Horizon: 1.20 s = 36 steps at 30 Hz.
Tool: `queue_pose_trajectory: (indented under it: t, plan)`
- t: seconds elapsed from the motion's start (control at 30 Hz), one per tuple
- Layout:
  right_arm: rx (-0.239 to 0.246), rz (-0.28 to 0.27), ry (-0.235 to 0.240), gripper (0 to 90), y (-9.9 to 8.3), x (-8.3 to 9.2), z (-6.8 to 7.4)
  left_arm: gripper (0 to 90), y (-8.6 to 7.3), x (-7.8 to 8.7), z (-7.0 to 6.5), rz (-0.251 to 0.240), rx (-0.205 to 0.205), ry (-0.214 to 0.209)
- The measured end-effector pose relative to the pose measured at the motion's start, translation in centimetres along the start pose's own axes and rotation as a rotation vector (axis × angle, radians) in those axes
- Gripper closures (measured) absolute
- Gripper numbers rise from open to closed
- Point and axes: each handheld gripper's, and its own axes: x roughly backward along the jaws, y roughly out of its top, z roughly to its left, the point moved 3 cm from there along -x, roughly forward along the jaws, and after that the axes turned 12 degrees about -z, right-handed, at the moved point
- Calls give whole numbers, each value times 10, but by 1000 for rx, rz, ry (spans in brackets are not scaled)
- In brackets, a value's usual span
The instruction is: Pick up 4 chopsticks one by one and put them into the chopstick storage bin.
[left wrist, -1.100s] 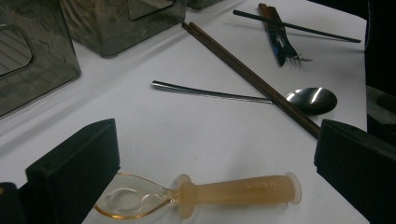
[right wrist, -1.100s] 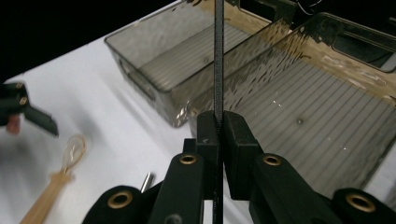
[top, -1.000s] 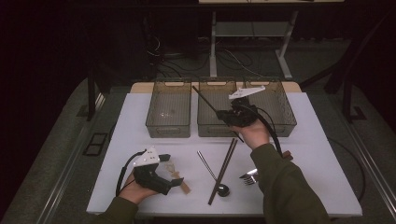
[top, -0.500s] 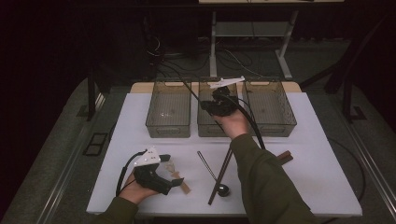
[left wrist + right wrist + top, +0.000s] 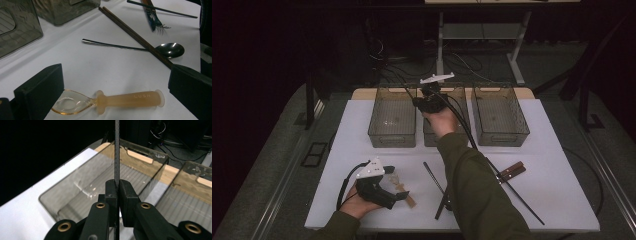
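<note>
The right gripper (image 5: pixel 117 187), above the left bin (image 5: pixel 82 192), has its fingers clamped on a thin black stick (image 5: pixel 117 150). Nearer the person than that bin, the left gripper (image 5: pixel 110 85) rests wide open around an orange-handled spoon (image 5: pixel 117 101) on the tabletop (image 5: pixel 100 67).

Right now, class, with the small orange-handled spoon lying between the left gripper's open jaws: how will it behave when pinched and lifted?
The orange-handled spoon is probably light, being small with a thin clear bowl. Its round handle may roll or twist between the flat pads of the left gripper. The end flanges should help stop it sliding lengthwise.
</note>
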Motion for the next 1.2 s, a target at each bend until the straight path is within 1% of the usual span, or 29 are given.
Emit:
queue_pose_trajectory:
  t: [0.17, 0.33, 0.4, 0.53, 0.67, 0.8, 0.9, 0.93, 0.97, 1.03, 1.07, 1.17, 1.2]
  plan:
    - [-6, 12, -18, 853, 1, -21, 5, 0, 0, 0, 0, -4, -1, 1]
    - [-27, 21, -26, 852, 0, -40, 9, 0, 1, 1, 1, -9, 0, -6]
    - [-27, 28, -24, 852, -2, -47, 12, 0, 1, 0, 0, -13, 5, -5]
    - [-24, 45, -14, 853, -6, -60, 21, 0, 1, 0, 1, -11, 2, -6]
    - [-35, 54, -14, 853, -11, -69, 24, 0, 1, 1, 1, 0, -10, -9]
    - [-54, 62, -14, 852, -18, -76, 24, 0, 1, 0, 1, 6, -9, -12]
    - [-59, 84, -19, 852, -24, -80, 25, 0, 0, 0, 1, 12, -11, -14]
    - [-66, 101, -30, 848, -27, -82, 26, 0, 0, 0, 0, 9, -10, -14]
    - [-74, 116, -46, 839, -30, -83, 26, 0, 0, 0, 0, 10, -11, -14]
    - [-63, 130, -82, 689, -32, -84, 25, 0, 0, 0, 0, 10, -5, -13]
    - [-52, 135, -96, 658, -32, -83, 25, 0, 0, 1, 0, 9, -5, -13]
    - [-24, 132, -89, 594, -29, -79, 24, 0, 1, 1, 0, 8, -8, -14]
    - [-24, 132, -88, 580, -28, -77, 24, 0, 1, 1, 0, 9, -9, -15]
